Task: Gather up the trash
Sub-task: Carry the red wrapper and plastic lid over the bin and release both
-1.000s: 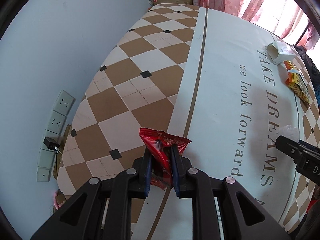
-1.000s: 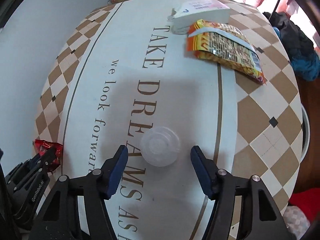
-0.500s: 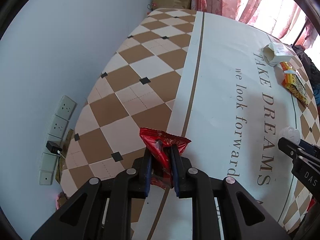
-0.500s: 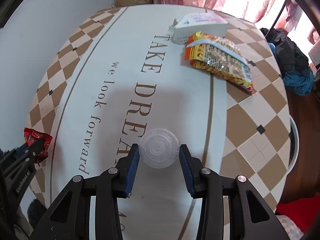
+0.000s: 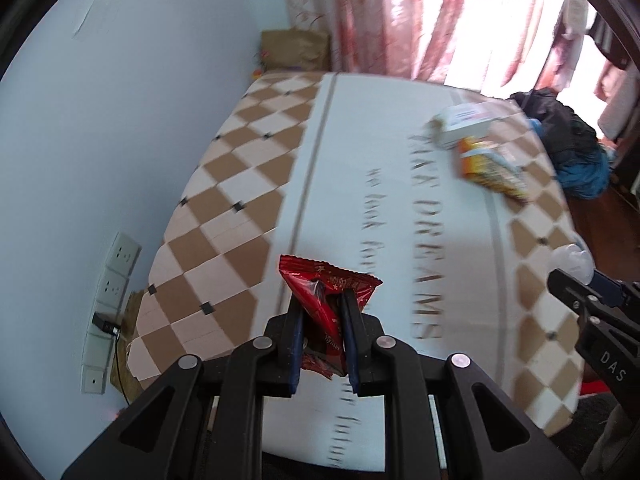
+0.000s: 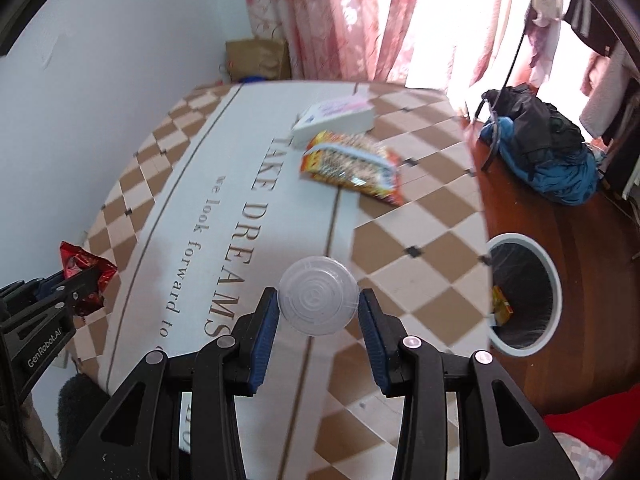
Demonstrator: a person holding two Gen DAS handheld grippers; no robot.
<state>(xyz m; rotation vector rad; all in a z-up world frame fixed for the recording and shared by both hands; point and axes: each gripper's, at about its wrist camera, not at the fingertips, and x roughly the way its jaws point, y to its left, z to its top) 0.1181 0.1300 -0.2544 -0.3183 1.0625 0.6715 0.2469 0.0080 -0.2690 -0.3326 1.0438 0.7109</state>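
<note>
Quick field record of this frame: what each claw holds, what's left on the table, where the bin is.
left claw: shut on red wrapper
right claw: shut on clear plastic lid
on table: white box, orange snack packet, apparently touching
bin: white-rimmed, dark liner, on floor beside the table
in bin: a yellow item

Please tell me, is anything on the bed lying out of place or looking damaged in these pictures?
Two pieces of litter lie on the bedspread near its far end: a white carton with one end open, and an orange snack packet right beside it. Nothing looks spilled.
</note>
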